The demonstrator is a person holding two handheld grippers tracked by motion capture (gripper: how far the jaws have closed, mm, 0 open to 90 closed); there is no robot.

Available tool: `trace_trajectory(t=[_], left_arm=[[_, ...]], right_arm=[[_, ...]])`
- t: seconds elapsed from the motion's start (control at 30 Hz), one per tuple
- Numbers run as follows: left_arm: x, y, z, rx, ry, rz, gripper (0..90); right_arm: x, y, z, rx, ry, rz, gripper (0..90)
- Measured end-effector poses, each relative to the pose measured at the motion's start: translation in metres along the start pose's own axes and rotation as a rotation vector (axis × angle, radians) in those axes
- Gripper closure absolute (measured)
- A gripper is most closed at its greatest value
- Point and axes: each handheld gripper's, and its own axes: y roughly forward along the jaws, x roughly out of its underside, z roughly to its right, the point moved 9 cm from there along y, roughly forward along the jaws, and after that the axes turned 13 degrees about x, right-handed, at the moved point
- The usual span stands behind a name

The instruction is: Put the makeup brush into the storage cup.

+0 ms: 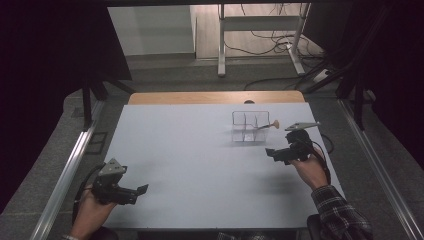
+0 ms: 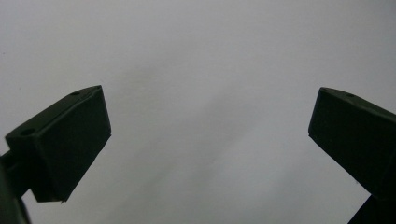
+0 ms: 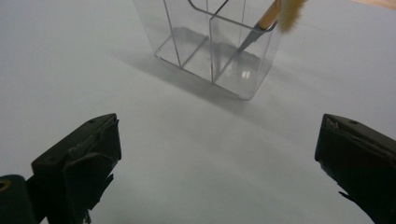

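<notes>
A: Starting at the left, what is the left gripper (image 1: pixel 131 192) doing?

B: It is resting low at the near left corner of the table (image 1: pixel 190 165), well apart from everything else. Its jaws are standing wide apart and are gripping nothing; in the left gripper view there is bare white surface between them.

A: And moving rightwards?

B: The clear organizer (image 1: pixel 250 127) is standing on the far right part of the table, upright, with dividers splitting it into compartments. A brush (image 3: pixel 273 16) is leaning in one of the right-hand compartments, its wooden handle and pale fluffy tip sticking out over the rim.

A: The right gripper (image 1: pixel 276 154)?

B: It is hovering just in front of the organizer, near it but not touching. Its jaws are also spread wide and are carrying nothing.

A: So how far along is the work looking?

B: I'd judge the brush is already stowed, and with both grippers empty, little seems left beyond drawing the hand away.
</notes>
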Motion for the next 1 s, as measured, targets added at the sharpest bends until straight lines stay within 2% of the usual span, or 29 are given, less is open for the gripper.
trace_trajectory(t=[0.77, 1.0], left_arm=[[0.0, 0.001, 0.0, -0.002, 0.006, -0.004, 0.0], [0.0, 0.001, 0.001, 0.002, 0.011, -0.004, 0.0]], right_arm=[[0.02, -0.019, -0.016, -0.033, -0.05, -0.012, 0.0], [0.025, -0.028, -0.019, -0.037, -0.045, -0.009, 0.0]])
